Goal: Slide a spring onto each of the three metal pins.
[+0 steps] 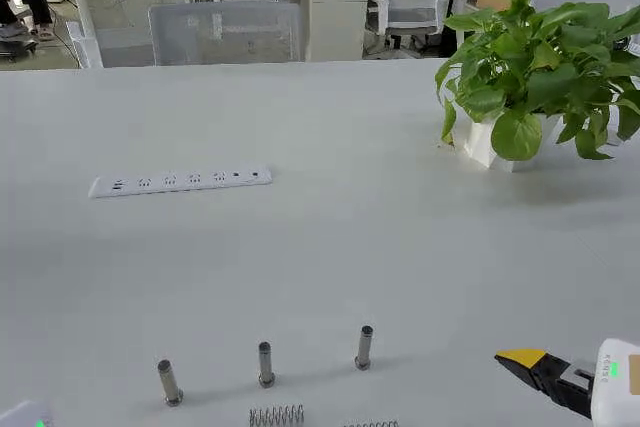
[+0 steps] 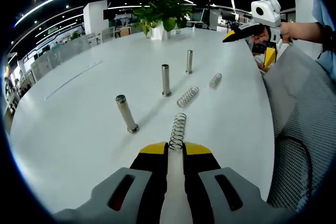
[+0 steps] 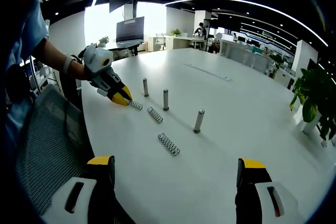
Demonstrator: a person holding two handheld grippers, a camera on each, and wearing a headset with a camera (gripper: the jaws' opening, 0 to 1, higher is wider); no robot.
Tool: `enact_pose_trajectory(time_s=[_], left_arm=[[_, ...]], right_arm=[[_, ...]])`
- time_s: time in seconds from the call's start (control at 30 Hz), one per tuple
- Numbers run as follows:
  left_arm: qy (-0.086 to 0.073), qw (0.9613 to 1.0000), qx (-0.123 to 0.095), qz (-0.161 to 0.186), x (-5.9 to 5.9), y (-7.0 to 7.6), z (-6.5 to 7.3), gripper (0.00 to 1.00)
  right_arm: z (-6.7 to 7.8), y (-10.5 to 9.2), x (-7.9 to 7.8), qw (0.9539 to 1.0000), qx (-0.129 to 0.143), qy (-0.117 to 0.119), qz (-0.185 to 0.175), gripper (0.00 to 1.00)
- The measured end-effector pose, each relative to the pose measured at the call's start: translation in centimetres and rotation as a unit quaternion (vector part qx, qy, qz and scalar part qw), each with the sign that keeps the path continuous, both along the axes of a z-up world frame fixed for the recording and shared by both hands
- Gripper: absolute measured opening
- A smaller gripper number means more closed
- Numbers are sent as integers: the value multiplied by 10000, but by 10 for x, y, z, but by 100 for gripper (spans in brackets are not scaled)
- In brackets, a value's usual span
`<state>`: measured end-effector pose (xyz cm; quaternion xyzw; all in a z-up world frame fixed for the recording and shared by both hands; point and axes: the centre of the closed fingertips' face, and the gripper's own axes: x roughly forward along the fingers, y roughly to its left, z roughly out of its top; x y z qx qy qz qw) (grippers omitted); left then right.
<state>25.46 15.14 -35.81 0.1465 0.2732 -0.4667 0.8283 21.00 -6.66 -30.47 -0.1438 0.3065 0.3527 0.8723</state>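
Three metal pins stand upright in a row near the table's front edge: [image 1: 169, 382], [image 1: 265, 363], [image 1: 364, 346]. All three are bare. My left gripper [image 2: 175, 149] is shut on the end of a spring [image 2: 178, 127], which lies on the table pointing away from the jaws, beside the nearest pin [image 2: 126, 114]. Two more springs [image 2: 187, 96] [image 2: 215, 80] lie loose in front of the other pins. My right gripper [image 3: 176, 162] is open and holds nothing, off to the right of the pins [image 1: 525, 359], above the table.
A potted plant [image 1: 530, 67] sits at the back right. A white power strip [image 1: 180, 181] lies at mid-left. Mesh chairs [image 1: 225, 32] line the far edge. A grey mesh chair [image 2: 302, 129] stands by the near edge.
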Motion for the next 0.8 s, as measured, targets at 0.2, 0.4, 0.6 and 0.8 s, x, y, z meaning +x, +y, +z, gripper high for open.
enact_pose_trajectory(time_s=[0.2,0.4,0.6,0.8], left_arm=[[-20,9999,-98,38,-1,-1,6,7],[-91,9998,-174,41,1,-5,16,7],[-240,9992,-321,-37,0,-16,32,7],[-329,9981,-501,-127,-4,-28,48,7]], right_arm=[[0,3,-1,10000,11,1,30,96],[2,7,0,9999,97,-1,59,96],[5,14,3,9998,206,-36,76,96],[8,24,3,9993,333,-13,184,94]])
